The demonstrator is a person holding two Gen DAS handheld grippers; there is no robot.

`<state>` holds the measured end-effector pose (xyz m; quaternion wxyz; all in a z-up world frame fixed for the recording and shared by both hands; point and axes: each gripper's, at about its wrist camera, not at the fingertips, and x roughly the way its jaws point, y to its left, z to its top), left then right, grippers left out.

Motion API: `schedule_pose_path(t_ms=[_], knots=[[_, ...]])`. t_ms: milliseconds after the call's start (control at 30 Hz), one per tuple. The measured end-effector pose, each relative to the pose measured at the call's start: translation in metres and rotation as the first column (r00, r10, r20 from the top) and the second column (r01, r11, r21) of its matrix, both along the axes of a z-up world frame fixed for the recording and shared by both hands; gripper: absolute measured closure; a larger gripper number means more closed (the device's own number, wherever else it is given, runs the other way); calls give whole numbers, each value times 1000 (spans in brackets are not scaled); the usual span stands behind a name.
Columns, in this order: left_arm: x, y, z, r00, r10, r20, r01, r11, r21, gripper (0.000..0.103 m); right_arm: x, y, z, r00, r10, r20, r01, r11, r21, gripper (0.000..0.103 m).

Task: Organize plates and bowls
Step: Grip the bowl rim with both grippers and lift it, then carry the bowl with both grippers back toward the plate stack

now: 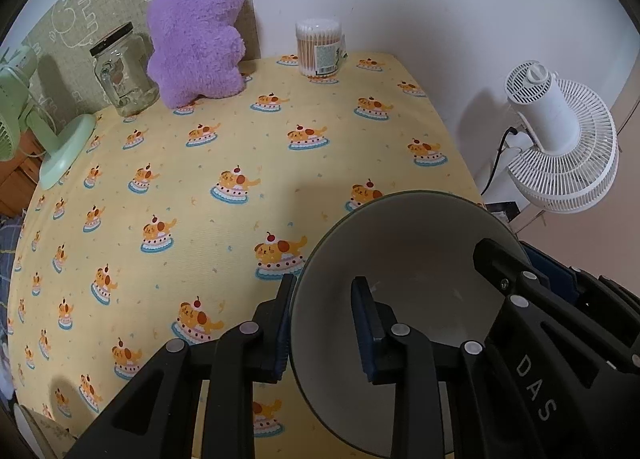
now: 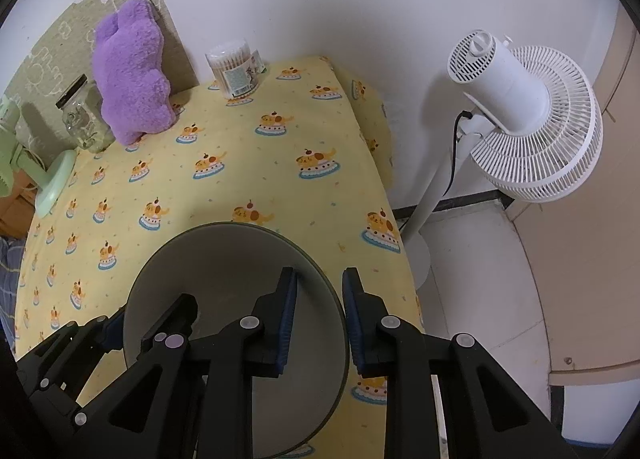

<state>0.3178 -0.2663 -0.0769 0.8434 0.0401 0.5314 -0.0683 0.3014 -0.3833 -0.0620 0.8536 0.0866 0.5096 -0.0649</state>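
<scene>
A: Why two grippers on one dish?

B: It looks like a two-handed grip for balance. The wide, dark-rimmed bowl with a pale grey inside sits right under both tools, near the table's right edge. The left gripper straddles the bowl's left rim, one blue-padded finger outside, the other inside. The right gripper does the same on the opposite rim.

A: Clamped, or just hovering?

B: Both are closed on the wall of the bowl, as far as I can judge; the pads sit close against the rim, though the fisheye bend makes the actual contact hard to confirm.

A: Is the bowl off the table?

B: I cannot tell. It seems to rest on the yellow tablecloth printed with cakes, or barely above it.

A: And the rest?

B: Well ahead of the grippers, against the wall: a purple plush cushion, a clear glass jar with a black lid, a tub of cotton swabs. To the right, off the table, a white standing fan. None crowd the bowl.

A: Risk?

B: Uneven lifting would tilt it.
</scene>
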Motion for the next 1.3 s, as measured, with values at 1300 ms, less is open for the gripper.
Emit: schedule_pose_path(t_ms=[1300], knots=[[-76, 71, 69, 996, -16, 83, 19, 999, -36, 77, -80, 63, 70, 997, -11, 70, 13, 1000, -20, 76]])
